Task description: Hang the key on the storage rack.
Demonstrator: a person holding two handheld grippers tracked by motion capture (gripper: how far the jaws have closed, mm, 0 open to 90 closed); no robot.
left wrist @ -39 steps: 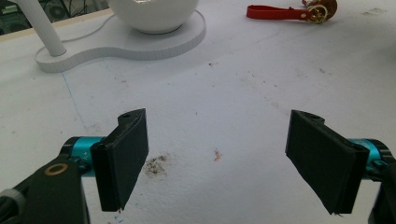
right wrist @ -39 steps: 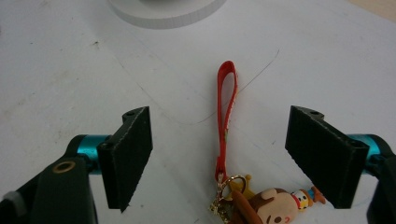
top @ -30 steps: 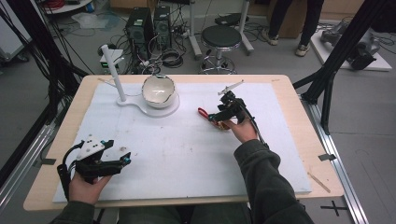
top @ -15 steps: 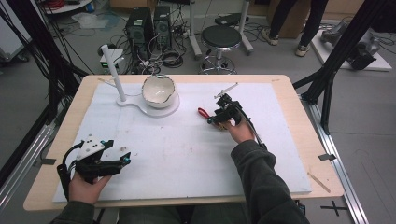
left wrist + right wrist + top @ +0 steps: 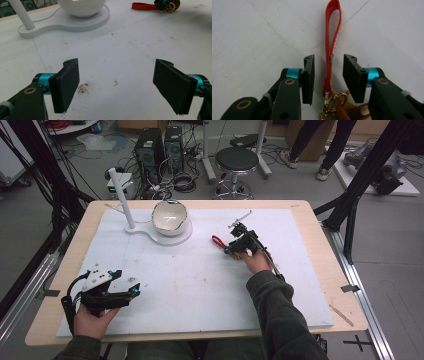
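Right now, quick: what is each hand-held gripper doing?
Left hand-held gripper: open, holding nothing, over the white mat.
Right hand-held gripper: open, jaws either side of the red strap, not clamped.

The table (image 5: 320, 220) has a rim that looks like pale wood with a matt finish. A white sheet (image 5: 200, 280) covers it; the surface looks matt and a little grainy, like foam board, with small dark smudges and thin pencil lines. The bowl (image 5: 170, 217) is white and glossy, perhaps ceramic or plastic. Its white stand (image 5: 62, 23) looks like smooth matt plastic. The red strap (image 5: 332, 40) looks like shiny, smooth plastic or rubber. The clasp (image 5: 332, 105) on its end is polished gold-coloured metal. The right gripper (image 5: 329, 77) has matt black pads with fine ridges, and the collars behind them are glossy blue metal. The left gripper (image 5: 117, 85) has the same matt black pads.
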